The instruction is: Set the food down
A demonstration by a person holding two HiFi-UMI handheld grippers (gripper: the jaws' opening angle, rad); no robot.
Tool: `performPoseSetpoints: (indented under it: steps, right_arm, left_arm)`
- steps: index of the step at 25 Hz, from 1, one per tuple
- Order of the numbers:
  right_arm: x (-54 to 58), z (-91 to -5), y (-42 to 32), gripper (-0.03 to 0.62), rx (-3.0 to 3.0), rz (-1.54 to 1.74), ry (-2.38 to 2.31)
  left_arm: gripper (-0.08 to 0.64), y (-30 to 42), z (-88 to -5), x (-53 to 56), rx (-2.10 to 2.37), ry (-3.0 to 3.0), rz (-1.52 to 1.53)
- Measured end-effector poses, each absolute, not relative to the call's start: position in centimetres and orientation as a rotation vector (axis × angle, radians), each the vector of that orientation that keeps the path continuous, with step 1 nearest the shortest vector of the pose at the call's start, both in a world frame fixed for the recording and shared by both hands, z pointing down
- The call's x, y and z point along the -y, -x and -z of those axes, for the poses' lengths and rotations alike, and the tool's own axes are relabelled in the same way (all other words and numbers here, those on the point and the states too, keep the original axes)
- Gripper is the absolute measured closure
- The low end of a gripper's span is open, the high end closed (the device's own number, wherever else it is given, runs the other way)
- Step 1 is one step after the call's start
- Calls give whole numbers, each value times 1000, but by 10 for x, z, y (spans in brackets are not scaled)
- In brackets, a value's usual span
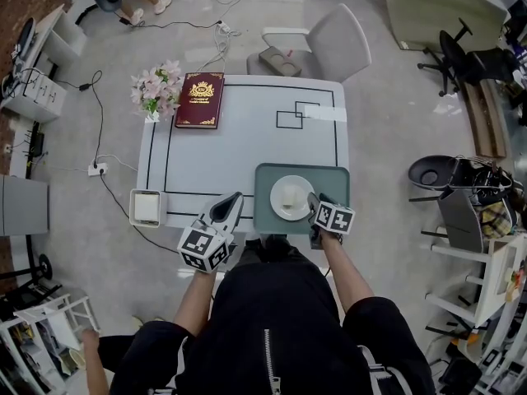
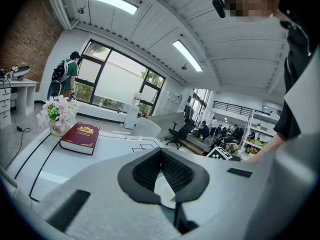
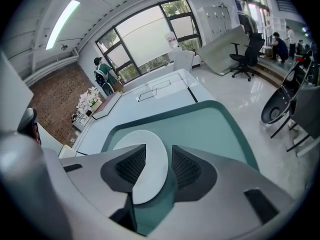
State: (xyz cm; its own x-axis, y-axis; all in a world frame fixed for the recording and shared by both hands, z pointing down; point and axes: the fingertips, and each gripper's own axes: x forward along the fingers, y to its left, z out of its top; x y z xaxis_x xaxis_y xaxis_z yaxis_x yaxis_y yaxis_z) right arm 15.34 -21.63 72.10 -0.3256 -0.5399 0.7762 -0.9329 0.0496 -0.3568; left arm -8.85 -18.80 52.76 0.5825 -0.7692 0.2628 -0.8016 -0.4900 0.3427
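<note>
– Progress on the desk (image 1: pixel 247 138), starting from the left?

– Nothing on that side was in play. A small white container (image 1: pixel 147 207) sat at the left edge, and the flowers (image 1: pixel 158 89) and a maroon book (image 1: pixel 200 99) were far off at the back. The left hand-held gripper (image 1: pixel 233 197) hung over the near edge, just beside the tray. Its jaws were drawn together at the tips and I could make out nothing held between them.

– And the food?

– It was a pale piece (image 1: pixel 291 196), too small to name. It lay on a white plate (image 1: pixel 274 197), which sat flat on the green tray (image 1: pixel 272 175) at the near right of the desk.

– Was the right hand-held gripper (image 1: pixel 313 200) holding the plate?

– No. Its jaws stood apart on either side of the plate's near rim. The rim ran between the pads, and tray showed in the gap on one side.

– So which step was that?

– I judged it the end of the set-down, with the plate resting on the tray and the grip let go.

– And the next move?

– That called for drawing the right hand-held gripper straight back toward the person. The jaws would need to stay wide and level, so neither pad caught the rim and dragged the plate.
</note>
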Motion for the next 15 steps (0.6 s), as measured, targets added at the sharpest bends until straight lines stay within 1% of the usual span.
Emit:
performPoseSetpoints:
  steps: [8,11,15]
  right_arm:
    - [218,-667,-143,451,2060,-1113,-1503]
    - [216,-639,-135,506,2151,-1010,-1515]
    - [209,-606,-121,552,2246,-883,-1521]
  left_arm:
    - [555,75,-525,190,1210,-2425,-103]
    - [555,69,-523,189,1184,-2449,-101]
    - [555,62,-520,187,1140,-2484,-99]
